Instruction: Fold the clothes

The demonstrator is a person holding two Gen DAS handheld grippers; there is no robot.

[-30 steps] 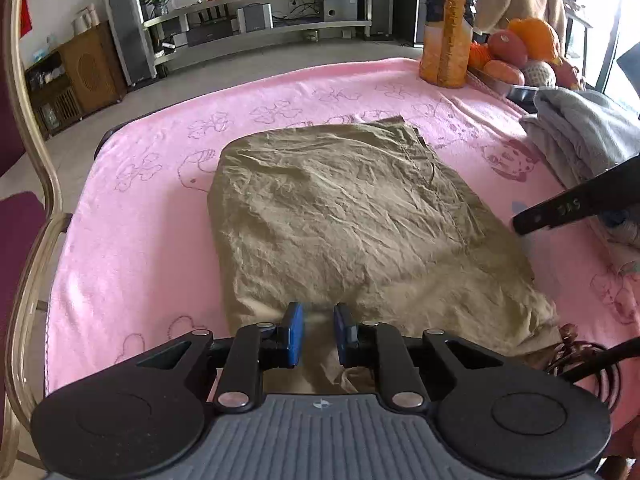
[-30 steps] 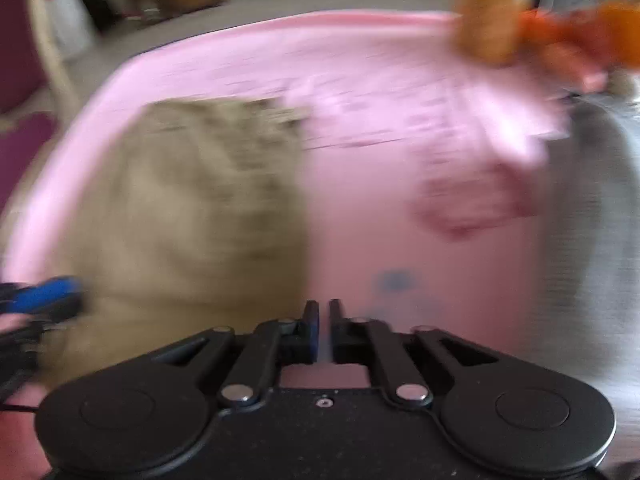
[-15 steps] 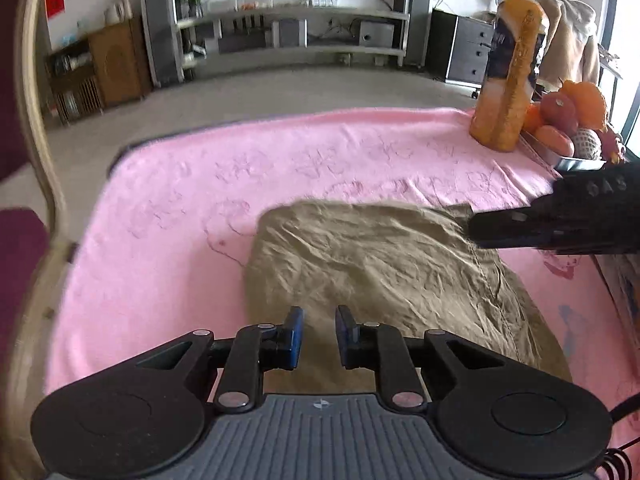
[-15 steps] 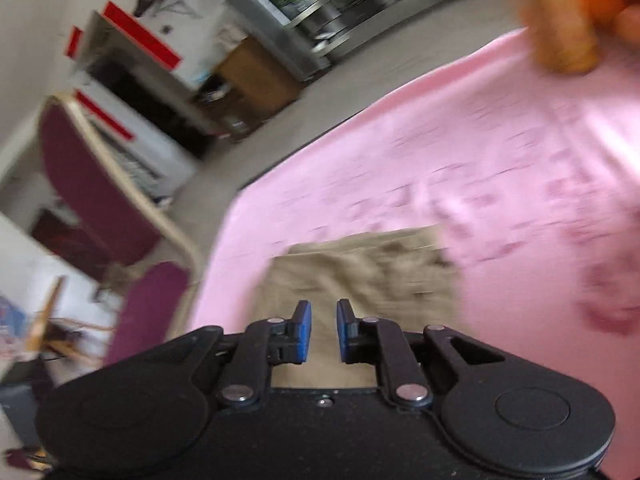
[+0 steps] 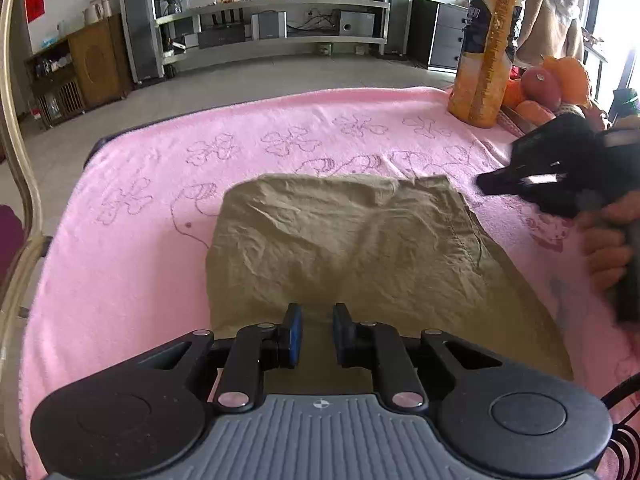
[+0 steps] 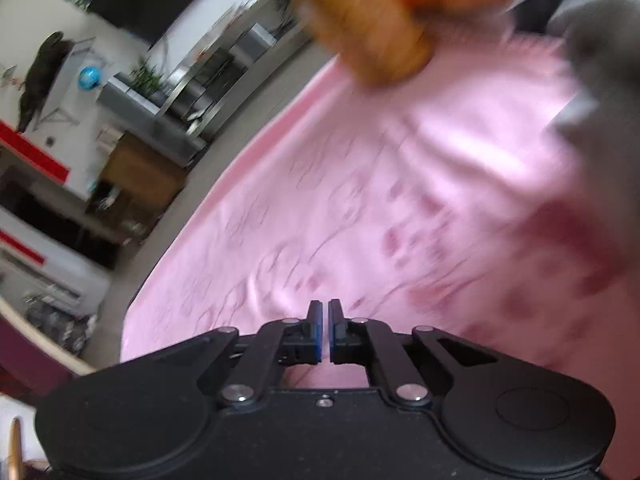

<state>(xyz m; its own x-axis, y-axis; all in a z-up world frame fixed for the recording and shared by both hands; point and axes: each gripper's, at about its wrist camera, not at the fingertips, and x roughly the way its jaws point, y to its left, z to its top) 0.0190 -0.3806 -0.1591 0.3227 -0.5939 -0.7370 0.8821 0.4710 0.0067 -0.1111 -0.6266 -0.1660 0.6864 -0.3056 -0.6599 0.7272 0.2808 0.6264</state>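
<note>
**Khaki garment lies flat on the pink cover, both claws empty**

The left gripper (image 5: 316,330) hovers low over the near edge of the khaki garment (image 5: 360,248), its blue-padded fingers (image 5: 295,330) parted by a small gap with nothing between them. The cloth spreads away from it as a wrinkled, roughly rectangular slab on the pink blanket (image 5: 160,220), with a stitched seam running down its right side.

Off to the right, the right gripper (image 5: 536,172) is held in a hand (image 5: 608,240) above the blanket, clear of the garment. In its own view the right gripper (image 6: 325,330) has its jaws nearly together and holds nothing; that view is smeared with motion, so what lies ahead of it is hard to read, perhaps a grey heap of cloth (image 6: 600,52) at the far right. An orange juice bottle (image 5: 486,48) and fruit (image 5: 552,80) stand beyond.

The garment looks at least part-folded. Whether another fold is due or this piece is finished, the scene fits either.
</note>
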